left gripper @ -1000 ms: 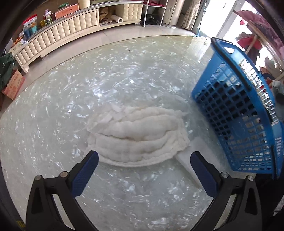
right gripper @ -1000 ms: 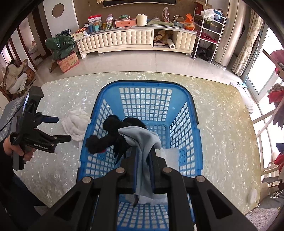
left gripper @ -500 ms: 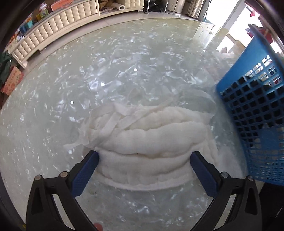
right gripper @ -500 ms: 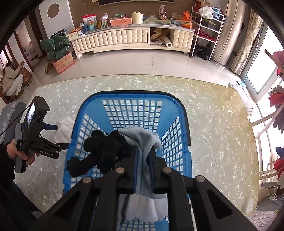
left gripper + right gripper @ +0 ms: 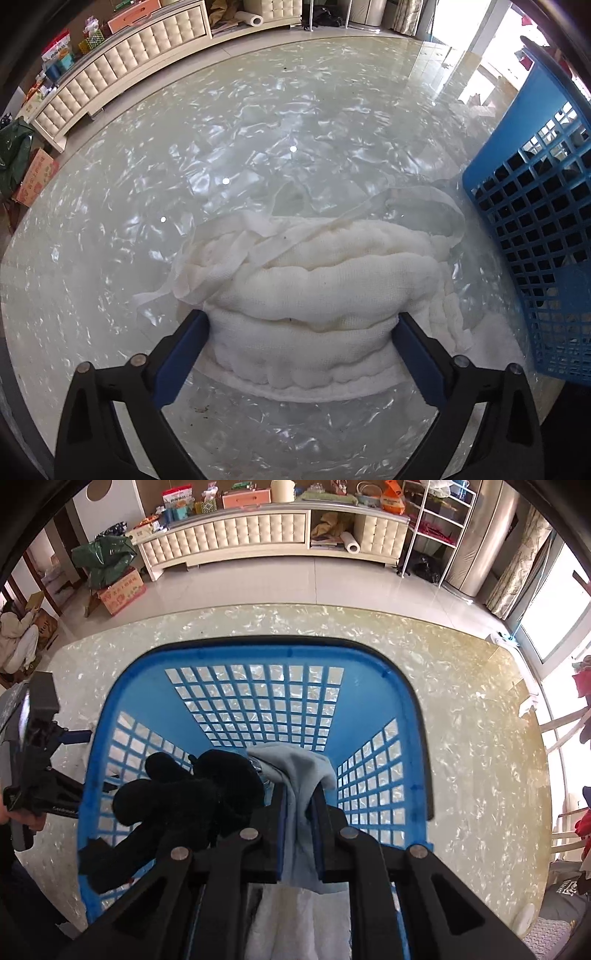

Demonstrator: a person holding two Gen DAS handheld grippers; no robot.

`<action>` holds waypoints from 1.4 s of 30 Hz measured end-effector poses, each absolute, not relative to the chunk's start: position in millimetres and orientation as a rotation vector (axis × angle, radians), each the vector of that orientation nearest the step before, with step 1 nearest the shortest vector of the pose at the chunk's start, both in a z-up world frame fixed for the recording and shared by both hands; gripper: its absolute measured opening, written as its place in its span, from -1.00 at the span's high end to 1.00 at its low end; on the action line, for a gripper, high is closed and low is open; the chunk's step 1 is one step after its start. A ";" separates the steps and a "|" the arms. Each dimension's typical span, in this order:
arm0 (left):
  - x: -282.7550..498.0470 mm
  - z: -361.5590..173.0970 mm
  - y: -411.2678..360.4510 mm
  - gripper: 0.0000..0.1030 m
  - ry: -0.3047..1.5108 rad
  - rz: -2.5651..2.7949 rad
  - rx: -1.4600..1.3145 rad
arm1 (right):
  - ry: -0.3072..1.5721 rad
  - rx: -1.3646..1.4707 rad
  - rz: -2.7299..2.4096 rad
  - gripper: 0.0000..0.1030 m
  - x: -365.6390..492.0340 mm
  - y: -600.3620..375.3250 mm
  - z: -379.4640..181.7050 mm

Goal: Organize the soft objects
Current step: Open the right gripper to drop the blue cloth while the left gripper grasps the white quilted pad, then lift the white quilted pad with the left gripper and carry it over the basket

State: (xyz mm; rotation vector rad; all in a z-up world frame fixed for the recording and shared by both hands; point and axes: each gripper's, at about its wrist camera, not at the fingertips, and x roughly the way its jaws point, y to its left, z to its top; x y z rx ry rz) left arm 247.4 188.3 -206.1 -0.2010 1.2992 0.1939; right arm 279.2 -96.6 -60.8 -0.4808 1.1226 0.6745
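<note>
**Cloth between wide jaws, bundle over the basket**

Table point(image 5: 258, 122) first: its pearly top fills both views and carries everything. Next in size, the blue basket point(image 5: 373, 657) stands at three o'clock of the left gripper point(image 5: 301, 325) and directly under the right gripper point(image 5: 298, 801).

White quilted cloth point(image 5: 317, 280) lies crumpled on the table, just beside the basket wall. We have the left jaws standing wide on either side of its near folds and starting to close, one pad at nine o'clock of the heap, the other at three o'clock; neither pad visibly presses yet. To do this well, we judge we should let the fingers sink low so they gather several folds, not the loose strip at ten o'clock.

Our right gripper is clamped tight on a grey-blue cloth point(image 5: 295, 775), with a black plush toy point(image 5: 192, 794) hanging at its nine o'clock, over the basket's inside; a white towel point(image 5: 303, 919) already lies below, at six o'clock.
</note>
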 end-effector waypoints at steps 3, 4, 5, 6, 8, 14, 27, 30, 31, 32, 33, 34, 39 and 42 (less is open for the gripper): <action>242.0 -201.6 185.0 -0.67 1.308 0.191 -0.200 | 1.124 -0.487 0.677 0.76 279.8 -93.4 -62.0; 241.3 -200.5 185.2 -0.58 1.309 0.196 -0.207 | 1.125 -0.501 0.677 0.72 278.7 -91.7 -62.5; 237.9 -196.3 184.7 -0.50 1.309 0.202 -0.217 | 1.125 -0.517 0.681 0.69 276.8 -89.9 -63.1; 235.4 -192.4 183.0 -0.46 1.307 0.204 -0.221 | 1.117 -0.529 0.682 0.63 274.8 -88.0 -62.8; 233.2 -187.6 177.6 -0.25 1.301 0.195 -0.212 | 1.102 -0.545 0.685 0.51 270.5 -84.6 -61.1; 229.7 -175.2 166.9 0.28 1.292 0.167 -0.213 | 1.054 -0.548 0.666 -0.35 265.3 -84.1 -52.8; 206.6 -139.5 136.6 0.48 1.242 0.176 -0.258 | 1.038 -0.522 0.633 -0.84 248.1 -106.7 -46.2; 194.2 -124.7 133.1 0.48 1.220 0.192 -0.253 | 1.032 -0.502 0.633 -0.92 240.2 -114.3 -45.9; 189.4 -120.0 131.9 0.48 1.215 0.196 -0.258 | 1.031 -0.488 0.631 -0.97 238.3 -116.8 -45.8; 184.0 -114.0 130.0 0.48 1.207 0.199 -0.260 | 1.030 -0.473 0.628 -0.99 238.1 -119.8 -45.5; 179.2 -107.9 127.9 0.48 1.200 0.200 -0.261 | 1.033 -0.458 0.625 -0.99 235.1 -122.3 -45.7; 172.9 -99.5 124.6 0.48 1.190 0.202 -0.262 | 1.039 -0.445 0.628 -0.99 232.0 -124.5 -46.1; 153.2 -61.5 111.0 0.48 1.143 0.200 -0.252 | 1.024 -0.467 0.622 -0.99 221.8 -128.7 -45.2; 141.7 -37.2 102.8 0.48 1.113 0.194 -0.249 | 1.009 -0.473 0.619 -0.99 218.9 -130.2 -41.0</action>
